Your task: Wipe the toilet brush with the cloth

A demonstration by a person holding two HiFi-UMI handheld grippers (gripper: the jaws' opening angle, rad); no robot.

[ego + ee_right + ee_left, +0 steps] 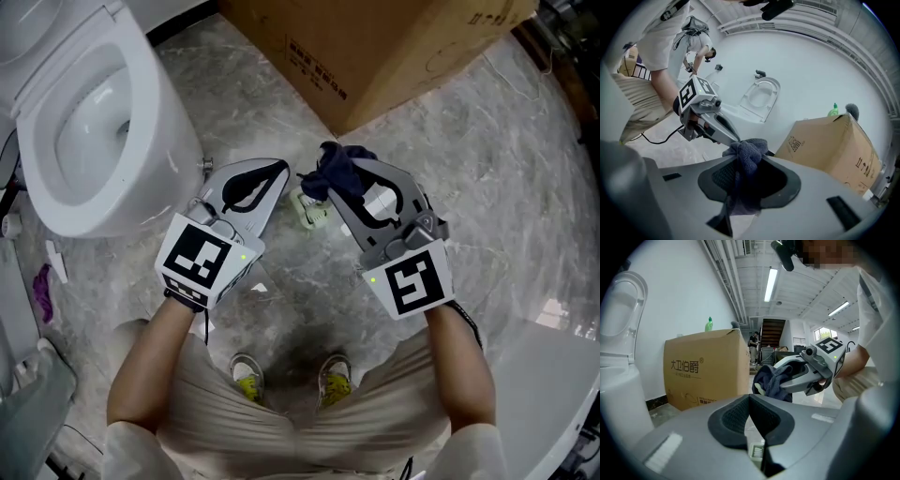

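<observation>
Tightly closed, the fingers (783, 180) of the right gripper (330, 187) clamp the cloth (747, 154). Its bunched top sticks out past the tips and the rest hangs down between the pads. This cloth is dark blue, knitted-looking and crumpled into a wad.

The left gripper (284, 172) has its fingers (731, 420) pressed together at the tips, with nothing seen clamped there. Its tips point at the cloth and stand just beside it, both in front of the near corner of the cardboard box (375, 47).

Below and between the two grippers, nearer than the box corner, a pale green and white thing (312, 211) lies on the floor (506, 216). It is too small to tell whether it is the toilet brush.

One cloth, two grippers and one box show. One toilet (84, 122) stands to the box's left, and one green bottle (708, 324) stands on top of the box.
</observation>
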